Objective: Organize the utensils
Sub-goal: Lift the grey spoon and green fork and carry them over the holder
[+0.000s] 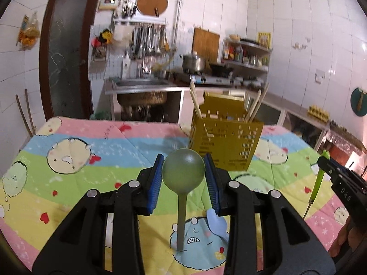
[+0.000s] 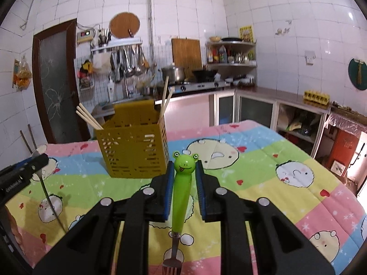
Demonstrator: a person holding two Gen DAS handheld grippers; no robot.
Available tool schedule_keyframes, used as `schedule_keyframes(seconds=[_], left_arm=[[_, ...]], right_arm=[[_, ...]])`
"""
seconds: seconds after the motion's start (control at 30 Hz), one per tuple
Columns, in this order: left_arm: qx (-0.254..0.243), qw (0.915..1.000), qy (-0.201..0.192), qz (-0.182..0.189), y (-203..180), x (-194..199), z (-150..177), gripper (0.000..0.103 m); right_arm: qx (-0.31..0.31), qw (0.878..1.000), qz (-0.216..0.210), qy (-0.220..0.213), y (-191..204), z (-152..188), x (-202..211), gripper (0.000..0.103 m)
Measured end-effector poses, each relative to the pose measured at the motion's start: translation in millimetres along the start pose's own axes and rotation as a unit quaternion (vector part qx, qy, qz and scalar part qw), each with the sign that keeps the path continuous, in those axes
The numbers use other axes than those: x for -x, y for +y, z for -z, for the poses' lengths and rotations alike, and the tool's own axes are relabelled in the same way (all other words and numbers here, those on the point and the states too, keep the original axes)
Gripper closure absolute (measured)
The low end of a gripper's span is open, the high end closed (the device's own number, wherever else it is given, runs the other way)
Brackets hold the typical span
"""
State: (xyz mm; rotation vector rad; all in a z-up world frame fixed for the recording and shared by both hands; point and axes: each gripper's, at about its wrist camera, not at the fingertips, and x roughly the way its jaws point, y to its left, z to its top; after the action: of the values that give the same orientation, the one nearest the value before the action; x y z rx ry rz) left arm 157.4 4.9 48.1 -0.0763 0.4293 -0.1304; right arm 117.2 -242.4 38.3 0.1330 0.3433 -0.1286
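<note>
Nearest the left camera, the left gripper (image 1: 183, 171) is clamped on a green spoon (image 1: 183, 171), bowl up between the blue pads (image 1: 154, 184), handle hanging down over the cartoon cloth (image 1: 68, 160). Beyond it stands a yellow holder (image 1: 226, 144) with chopsticks (image 1: 195, 102) leaning out at both sides, nothing between gripper and holder. Under the spoon lies a pale blue thing (image 1: 215, 223), perhaps another utensil; the view is too partial to say. At the right edge the right gripper (image 2: 184, 178) grips a frog fork (image 2: 182, 188), frog head up, tines down. Its black body reads "DAS", the rest hidden. Behind are a sink (image 1: 140, 84), a pot (image 2: 173, 73) on the stove, and corner shelves (image 2: 231, 53).
</note>
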Motion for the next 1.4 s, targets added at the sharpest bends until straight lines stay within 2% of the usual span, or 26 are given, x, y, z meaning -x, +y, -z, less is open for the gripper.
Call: schedule_keyframes(seconds=[0.27,0.47,1.4], left_arm=[[0.003,0.9998,-0.017,-0.002,3.1,8.5,1.5,0.069],[0.004,0.9998,-0.018,0.003,4.3,11.9,1.3,0.069],[-0.002,0.9992,-0.037,0.015,-5.5,18.2,-10.8,0.069]], right_arm=[[0.007,0.999,0.003,-0.045,2.0,-2.5,17.8,0.084],[0.011,0.998,0.001,-0.060,5.1,-10.4,22.0,0.084],[0.016,0.998,-0.004,-0.067,8.4,-17.6,23.1,0.084]])
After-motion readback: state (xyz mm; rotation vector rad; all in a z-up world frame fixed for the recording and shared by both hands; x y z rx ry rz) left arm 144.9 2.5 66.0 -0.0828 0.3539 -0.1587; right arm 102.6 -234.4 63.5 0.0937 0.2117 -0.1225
